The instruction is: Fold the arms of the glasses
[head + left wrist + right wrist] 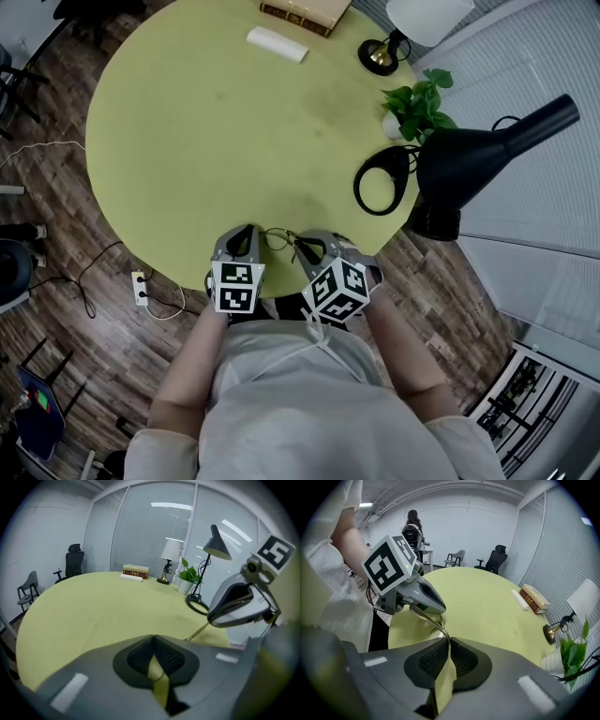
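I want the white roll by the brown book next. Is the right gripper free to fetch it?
Probably not: the right gripper is shut on the thin wire-framed glasses, and the white roll lies on the far side of the round yellow-green table.

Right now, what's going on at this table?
A person holds a gripper in each hand at the near edge of the round table. A pair of thin metal glasses is held between them. The right gripper is shut on one arm of the glasses, and the left gripper is shut on their other side. Whether either arm is folded yet can't be told.
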The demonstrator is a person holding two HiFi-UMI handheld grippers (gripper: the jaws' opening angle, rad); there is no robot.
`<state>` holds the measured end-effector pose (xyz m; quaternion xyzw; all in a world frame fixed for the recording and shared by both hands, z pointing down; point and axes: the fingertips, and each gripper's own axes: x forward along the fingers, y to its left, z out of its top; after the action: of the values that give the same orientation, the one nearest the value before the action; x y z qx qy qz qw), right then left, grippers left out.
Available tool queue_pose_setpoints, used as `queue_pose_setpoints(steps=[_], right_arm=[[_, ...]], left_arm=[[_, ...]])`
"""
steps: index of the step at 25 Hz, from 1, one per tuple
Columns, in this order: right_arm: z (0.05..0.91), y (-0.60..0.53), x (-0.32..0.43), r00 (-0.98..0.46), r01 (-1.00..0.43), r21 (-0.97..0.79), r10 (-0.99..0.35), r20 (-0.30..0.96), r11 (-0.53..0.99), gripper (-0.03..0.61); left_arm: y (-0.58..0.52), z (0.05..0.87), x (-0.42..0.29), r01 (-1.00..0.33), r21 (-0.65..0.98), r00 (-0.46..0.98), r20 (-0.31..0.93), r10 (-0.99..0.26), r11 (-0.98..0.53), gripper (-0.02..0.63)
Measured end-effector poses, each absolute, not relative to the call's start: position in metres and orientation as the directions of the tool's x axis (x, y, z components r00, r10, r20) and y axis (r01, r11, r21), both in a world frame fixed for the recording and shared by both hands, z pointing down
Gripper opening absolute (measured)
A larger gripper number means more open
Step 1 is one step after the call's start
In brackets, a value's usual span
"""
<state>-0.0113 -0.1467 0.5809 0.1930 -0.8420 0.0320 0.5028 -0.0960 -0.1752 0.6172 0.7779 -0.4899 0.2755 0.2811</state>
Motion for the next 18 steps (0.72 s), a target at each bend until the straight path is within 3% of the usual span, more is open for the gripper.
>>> queue_pose_setpoints(steps=[14,18], right_arm=[[0.583,-0.139,-0.009,-0.405,-0.355,0.159,-0.305,0.862,0.921,0.017],[0.583,-0.138,-0.012,-0.403,-0.344,0.174,-0.312,0.860,0.923,0.017]], left_arm=[[-0.155,0.590,-0.106,-0.895,0.219,0.427,0.670,-0.607,-0.388,0.006],[-0.128,0.616,-0.123,-0.892,0.231,0.419,0.746,-0.518,-0.388,0.006]])
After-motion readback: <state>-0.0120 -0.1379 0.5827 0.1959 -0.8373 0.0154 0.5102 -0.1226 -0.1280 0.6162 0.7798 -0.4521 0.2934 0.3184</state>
